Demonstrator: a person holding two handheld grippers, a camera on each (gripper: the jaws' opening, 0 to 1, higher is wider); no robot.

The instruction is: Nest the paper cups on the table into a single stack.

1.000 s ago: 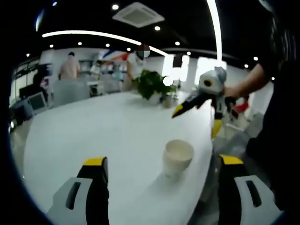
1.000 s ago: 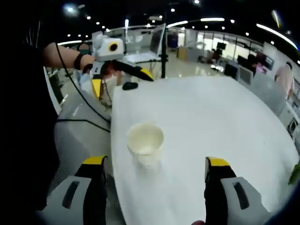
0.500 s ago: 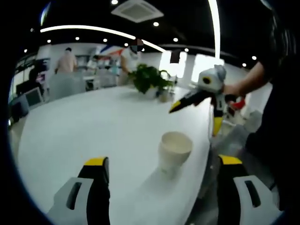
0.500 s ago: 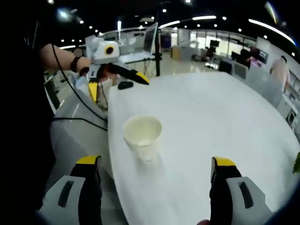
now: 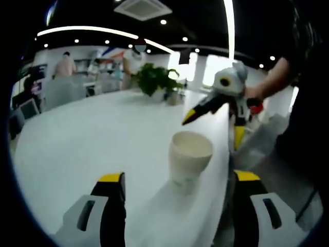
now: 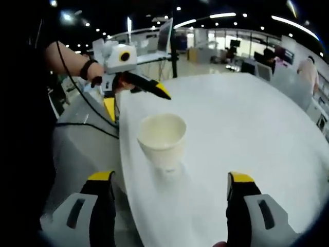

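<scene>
A single white paper cup (image 5: 190, 154) stands upright near the edge of the white table (image 5: 92, 139). It sits just ahead of my left gripper (image 5: 179, 176), whose yellow-tipped jaws are spread wide with nothing between them. Beyond the cup, the right gripper (image 5: 222, 92) is held in a hand over the table's edge. In the right gripper view the same cup (image 6: 162, 138) stands close in front of my right gripper (image 6: 170, 177), which is open and not touching it. The left gripper (image 6: 126, 69) faces it from past the cup.
A potted plant (image 5: 153, 80) stands at the table's (image 6: 257, 128) far end, with people and desks behind it. The table's edge runs right beside the cup, and the person's dark sleeve (image 5: 308, 118) is next to it. A black cable (image 6: 85, 105) hangs off the edge.
Both cameras have come closer to the cup, which now looks larger and nearer the jaws. The cup itself has stayed in place. Both grippers remain open.
</scene>
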